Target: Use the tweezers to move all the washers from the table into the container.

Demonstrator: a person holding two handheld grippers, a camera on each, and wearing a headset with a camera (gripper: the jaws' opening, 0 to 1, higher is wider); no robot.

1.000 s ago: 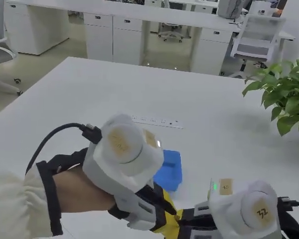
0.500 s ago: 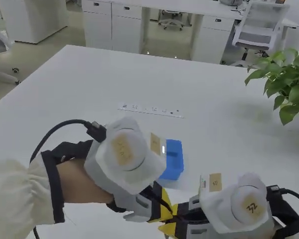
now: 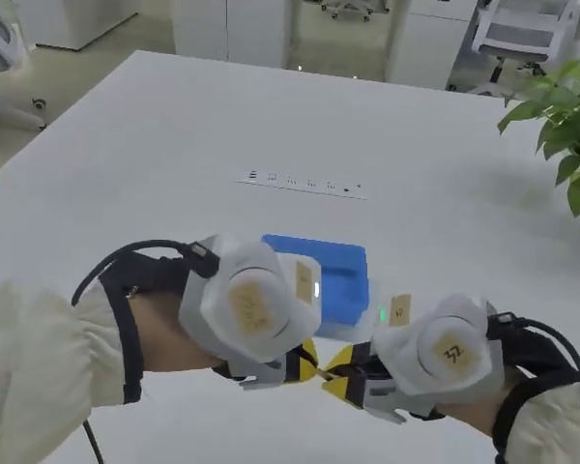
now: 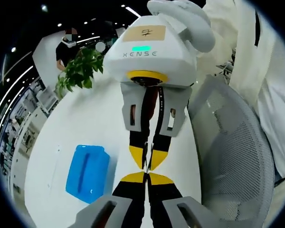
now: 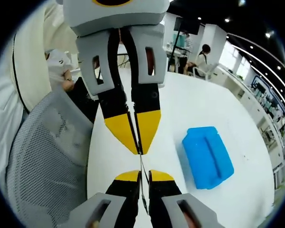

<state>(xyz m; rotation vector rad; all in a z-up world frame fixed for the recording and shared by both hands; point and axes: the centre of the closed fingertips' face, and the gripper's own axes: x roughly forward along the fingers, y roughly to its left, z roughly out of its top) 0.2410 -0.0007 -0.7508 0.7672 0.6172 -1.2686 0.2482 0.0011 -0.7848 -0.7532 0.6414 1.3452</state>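
Blue container [image 3: 338, 261] lay beyond.
I had left tool [image 3: 307, 362] and right tool [image 3: 335, 374] clamped on the tweezers [image 5: 141, 166], tip to tip.

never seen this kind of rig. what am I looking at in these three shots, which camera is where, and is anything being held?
There is no robot arm here. A person holds two tools, the left hand-held gripper and the right hand-held gripper. Each is a white body with two yellow-tipped jaws.

The head view comes from a headset camera looking down at the white table. The two round pictures come from fisheye cameras riding on the tools. Each one shows its own jaws rising from the bottom and the other tool facing it from above.

The two meet tip to tip. Both look closed on a thin metal strip, apparently the tweezers.

On the table, a blue container sits just beyond them, and a white power strip lies further back. A green plant is at the right.
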